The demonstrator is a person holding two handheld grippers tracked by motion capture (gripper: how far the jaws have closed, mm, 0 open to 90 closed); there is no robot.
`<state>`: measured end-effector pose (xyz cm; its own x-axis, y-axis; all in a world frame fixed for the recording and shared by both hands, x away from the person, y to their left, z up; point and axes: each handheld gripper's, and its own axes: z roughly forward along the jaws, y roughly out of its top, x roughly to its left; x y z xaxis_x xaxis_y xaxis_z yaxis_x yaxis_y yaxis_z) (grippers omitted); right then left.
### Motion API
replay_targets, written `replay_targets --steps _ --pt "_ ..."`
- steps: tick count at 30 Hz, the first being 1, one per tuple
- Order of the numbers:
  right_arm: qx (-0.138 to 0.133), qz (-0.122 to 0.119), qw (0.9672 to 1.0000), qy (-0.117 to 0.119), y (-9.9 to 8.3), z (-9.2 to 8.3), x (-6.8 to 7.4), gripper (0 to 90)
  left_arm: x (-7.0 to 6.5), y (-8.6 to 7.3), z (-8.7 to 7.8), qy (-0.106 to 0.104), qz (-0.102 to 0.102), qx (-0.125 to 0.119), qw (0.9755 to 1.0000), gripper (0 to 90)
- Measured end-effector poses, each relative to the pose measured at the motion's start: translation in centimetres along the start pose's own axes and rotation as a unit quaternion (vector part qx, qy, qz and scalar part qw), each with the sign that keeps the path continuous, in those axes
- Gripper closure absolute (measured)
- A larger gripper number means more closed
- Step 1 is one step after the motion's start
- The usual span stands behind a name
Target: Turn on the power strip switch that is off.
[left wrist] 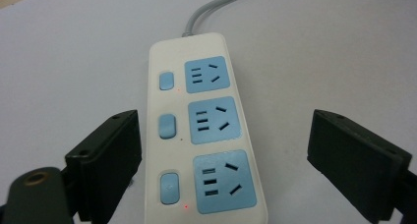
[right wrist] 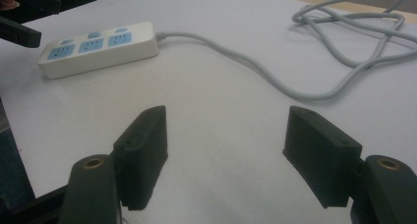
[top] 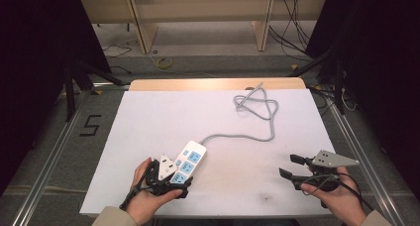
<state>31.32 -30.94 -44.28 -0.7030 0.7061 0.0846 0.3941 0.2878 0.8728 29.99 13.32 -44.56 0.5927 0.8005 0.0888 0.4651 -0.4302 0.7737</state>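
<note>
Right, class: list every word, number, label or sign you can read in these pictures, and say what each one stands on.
"5": a large dark numeral on the grey floor left of the table, high view.
Power strip: no brand or wording readable on its white body, blue sockets or switches; only small red dots beside the switches.
Left gripper and right gripper: no readable markings.

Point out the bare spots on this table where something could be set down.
Free: the far left of the table, beyond the power strip; the middle, between the strip and the right gripper, under the cable. Crowded: the near left, where the left gripper straddles the strip, and the far right, under the cable's loops.
</note>
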Motion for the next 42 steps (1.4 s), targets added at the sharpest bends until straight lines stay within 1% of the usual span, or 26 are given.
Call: replay_targets --steps 2,4,5,6,10,11,12,14,17,18,19,21,22,23,24,25,26,27,28,29,30,31,32,36,40,42 --pt "0.001 -0.002 1.0 0.0 0.0 0.0 0.0 33.4 0.4 -0.1 -0.3 0.008 -0.005 -0.003 0.9999 13.5" --pt "0.0 -0.002 1.0 -0.001 0.0 0.0 0.0 33.4 1.0 -0.2 -0.7 0.014 -0.017 -0.008 0.9997 14.4" --pt "0.001 -0.002 1.0 -0.001 0.0 -0.1 0.0 33.4 1.6 -0.3 -1.1 0.026 -0.029 -0.008 0.9992 15.4" --pt "0.0 -0.003 1.0 -0.001 0.0 -0.1 0.0 33.4 1.6 -0.3 -1.1 0.026 -0.029 -0.008 0.9992 15.6" --pt "0.0 -0.003 1.0 -0.001 0.0 0.0 0.1 33.4 3.0 -0.8 -1.5 0.042 -0.045 -0.002 0.9981 15.9" --pt "0.0 -0.003 1.0 -0.002 0.0 0.0 0.1 33.4 3.5 -0.9 -1.6 0.047 -0.054 -0.005 0.9974 16.0" --pt "0.0 -0.003 1.0 -0.002 0.0 0.0 0.1 33.4 3.5 -0.9 -1.6 0.047 -0.054 -0.005 0.9974 16.1" --pt "0.001 -0.002 1.0 -0.002 0.0 -0.1 0.1 33.4 3.9 -1.0 -1.8 0.053 -0.058 -0.004 0.997 16.5" --pt "0.001 -0.002 1.0 -0.002 0.0 0.0 0.1 33.4 4.4 -1.1 -1.9 0.062 -0.063 -0.006 0.9961 23.3" --pt "0.001 -0.002 1.0 -0.002 0.0 0.0 0.1 33.4 4.5 -1.1 -2.0 0.065 -0.064 -0.004 0.9958 23.3" --pt "0.0 -0.003 1.0 -0.002 0.0 0.0 0.1 33.4 4.5 -1.0 -2.0 0.069 -0.065 -0.005 0.9955 31.0" --pt "0.001 -0.002 1.0 -0.002 0.1 0.0 0.1 33.4 4.6 -0.9 -2.1 0.079 -0.062 -0.001 0.995 41.7" --pt "0.001 -0.002 1.0 -0.002 0.1 0.0 0.1 33.4 4.6 -0.8 -2.1 0.083 -0.064 -0.004 0.9945 41.7" --pt "0.002 -0.003 1.0 -0.003 0.1 0.0 0.1 33.4 4.7 -0.8 -2.2 0.087 -0.066 -0.004 0.994 53.6" --pt "0.001 -0.004 1.0 -0.002 0.1 0.0 0.1 33.4 4.9 -0.5 -2.3 0.09 -0.068 -0.003 0.9935 59.0" --pt "0.001 -0.004 1.0 -0.002 0.1 0.0 0.1 33.4 4.9 -0.5 -2.3 0.09 -0.068 -0.003 0.9935 64.5" --pt "0.0 -0.003 1.0 -0.003 0.1 0.0 0.1 33.4 5.0 -0.5 -2.4 0.092 -0.073 -0.005 0.9931 64.5" --pt "0.001 -0.003 1.0 -0.003 0.1 0.0 0.1 33.4 5.1 -0.4 -2.4 0.092 -0.073 -0.001 0.9931 75.2" --pt "0.001 -0.003 1.0 -0.003 0.1 0.0 0.1 33.4 5.2 -0.4 -2.4 0.089 -0.079 0.002 0.9929 79.6" --pt "0.001 -0.003 1.0 -0.003 0.1 0.0 0.1 33.4 5.4 -0.3 -2.4 0.085 -0.082 0.006 0.9929 79.6" --pt "0.001 -0.004 1.0 -0.004 0.1 0.0 0.1 33.4 5.5 -0.3 -2.3 0.082 -0.086 0.01 0.9928 86.7" --pt "0.001 -0.004 1.0 -0.003 0.1 0.1 0.1 33.4 5.6 -0.3 -2.2 0.081 -0.087 0.015 0.9928 86.7" --pt "0.002 -0.005 1.0 -0.003 0.1 0.1 0.2 33.4 5.7 -0.3 -2.2 0.08 -0.085 0.021 0.9929 89.6" --pt "0.002 -0.005 1.0 -0.003 0.1 0.1 0.2 33.5 6.0 -0.1 -1.9 0.085 -0.079 0.036 0.9926 89.7" --pt "0.003 -0.004 1.0 -0.003 0.1 0.1 0.2 33.5 6.3 0.1 -1.5 0.081 -0.073 0.044 0.9931 89.8" --pt "0.003 -0.004 1.0 -0.003 0.1 0.1 0.2 33.5 6.2 0.3 -1.2 0.076 -0.075 0.046 0.9932 89.8"
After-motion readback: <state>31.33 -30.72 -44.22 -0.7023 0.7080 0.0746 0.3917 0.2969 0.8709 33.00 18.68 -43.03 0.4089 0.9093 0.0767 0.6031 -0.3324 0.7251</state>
